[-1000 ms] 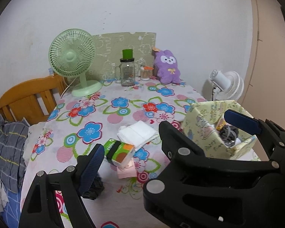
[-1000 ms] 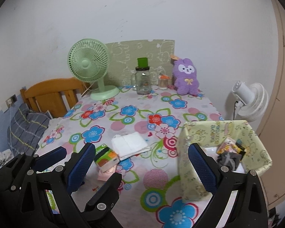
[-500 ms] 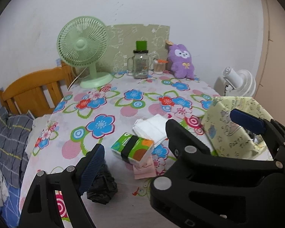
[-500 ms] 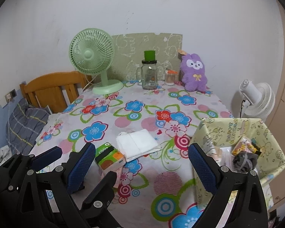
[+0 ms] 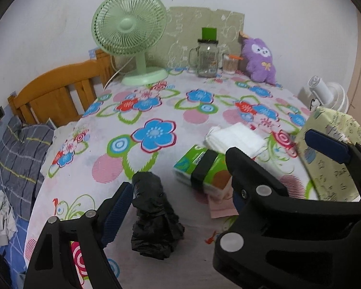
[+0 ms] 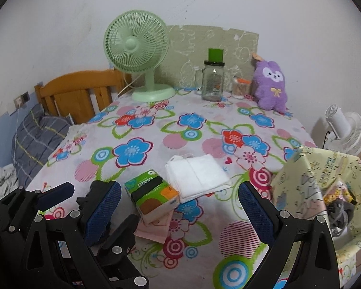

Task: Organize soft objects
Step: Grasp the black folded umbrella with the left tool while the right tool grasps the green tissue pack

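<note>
Just ahead of the left gripper (image 5: 216, 168), black bundle (image 5: 154, 216) lies lengthwise beside its left jaw, untouched. Left jaws released, just narrowed slightly; right gripper (image 6: 180, 207) released, farther off.

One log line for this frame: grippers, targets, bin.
left gripper: open, nothing held | right gripper: open, nothing held | black bag, tissue pack, white cloth: on table | bin: right

The left gripper (image 5: 216, 183), black plastic frame with blue rubber finger pads, tilts downward over the flowered tablecloth (image 5: 156, 110). Its jaws stand wide and have just been closing a little, with nothing clamped between them. The matching right gripper (image 6: 180, 207) tilts down over the same tablecloth, jaws spread wide and gripping nothing.
</note>
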The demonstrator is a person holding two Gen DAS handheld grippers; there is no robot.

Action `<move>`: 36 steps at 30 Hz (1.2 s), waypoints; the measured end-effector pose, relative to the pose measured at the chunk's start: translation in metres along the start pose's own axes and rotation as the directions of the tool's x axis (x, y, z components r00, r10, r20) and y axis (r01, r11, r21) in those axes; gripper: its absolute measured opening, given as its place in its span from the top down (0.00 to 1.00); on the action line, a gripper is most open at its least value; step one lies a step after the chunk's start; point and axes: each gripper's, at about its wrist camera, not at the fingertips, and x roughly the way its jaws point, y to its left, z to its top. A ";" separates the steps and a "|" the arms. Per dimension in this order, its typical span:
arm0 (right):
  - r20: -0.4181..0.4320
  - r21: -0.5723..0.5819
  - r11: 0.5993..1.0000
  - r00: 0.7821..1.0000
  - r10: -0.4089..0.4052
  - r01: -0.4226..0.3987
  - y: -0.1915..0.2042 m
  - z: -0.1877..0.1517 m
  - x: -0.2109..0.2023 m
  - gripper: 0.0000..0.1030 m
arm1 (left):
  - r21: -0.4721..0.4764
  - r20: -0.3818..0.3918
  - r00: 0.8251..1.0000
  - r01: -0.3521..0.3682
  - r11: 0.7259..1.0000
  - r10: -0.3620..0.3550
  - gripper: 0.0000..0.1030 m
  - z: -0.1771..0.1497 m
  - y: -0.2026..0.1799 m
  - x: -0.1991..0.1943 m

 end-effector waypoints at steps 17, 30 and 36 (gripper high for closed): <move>-0.058 -0.030 0.999 0.998 0.029 -0.030 0.008 -0.008 0.037 0.04 | -0.058 -0.083 0.996 -0.027 0.998 0.022 0.34 -0.009 0.019 0.039; -0.078 -0.087 0.995 0.996 0.041 -0.048 0.021 -0.008 0.054 0.04 | -0.083 -0.113 0.993 -0.050 0.995 0.040 0.60 -0.014 0.033 0.053; -0.125 -0.097 0.992 0.990 0.068 -0.080 0.027 -0.008 0.067 0.16 | -0.055 -0.104 0.994 -0.046 0.997 0.041 0.60 -0.011 0.031 0.055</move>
